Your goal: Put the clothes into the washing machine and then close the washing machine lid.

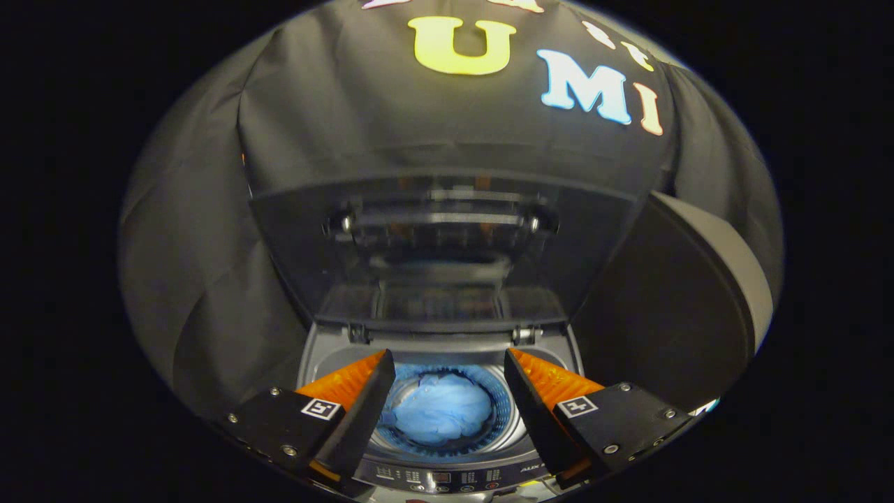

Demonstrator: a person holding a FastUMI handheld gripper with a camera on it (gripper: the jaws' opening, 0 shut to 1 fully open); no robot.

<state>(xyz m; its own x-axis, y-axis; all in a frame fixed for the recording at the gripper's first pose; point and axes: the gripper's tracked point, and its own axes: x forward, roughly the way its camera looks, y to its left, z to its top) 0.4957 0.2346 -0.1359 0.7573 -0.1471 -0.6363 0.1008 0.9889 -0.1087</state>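
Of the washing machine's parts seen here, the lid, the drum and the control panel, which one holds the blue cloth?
The drum, the round perforated tub, holds the blue cloth. The lid stands raised behind it; the control panel lies nearest. The gripper hovers above, jaws open.

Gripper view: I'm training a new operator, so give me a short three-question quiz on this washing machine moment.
1. True or false: the lid is shut.
2. Where does the blue garment lie? A) in the drum B) on the control panel C) between pressed fingers
3. Fill in: the gripper fingers are ____.

Key: 1 false, it stands raised; 2 A; 3 open, holding nothing.
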